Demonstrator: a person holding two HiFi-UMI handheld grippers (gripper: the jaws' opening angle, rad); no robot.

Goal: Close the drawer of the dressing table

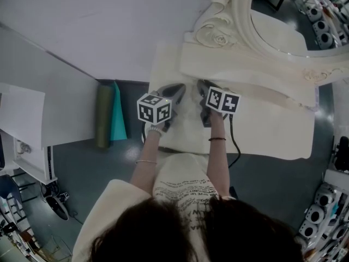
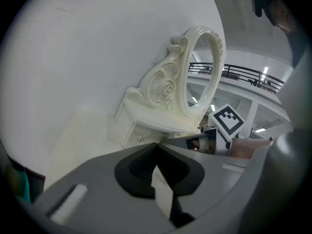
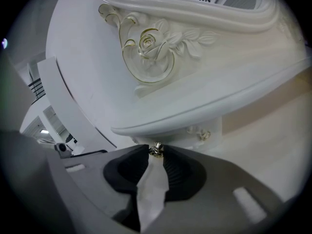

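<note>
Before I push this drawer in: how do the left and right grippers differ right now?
The right gripper has its jaws clamped on the drawer's small brass knob. The left gripper has its jaws meeting tip to tip on nothing. The right gripper sits tight under the shelf edge, while the left gripper faces the mirror frame from farther back. Both are side by side over the dressing table.

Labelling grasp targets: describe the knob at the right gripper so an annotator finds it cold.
On the cream dressing table, find the carved rose at the base of the oval mirror. Under the curved shelf below that rose sits a small brass knob, pinched between the right gripper's jaws. The second knob, to its right in the right gripper view, stands free.
</note>
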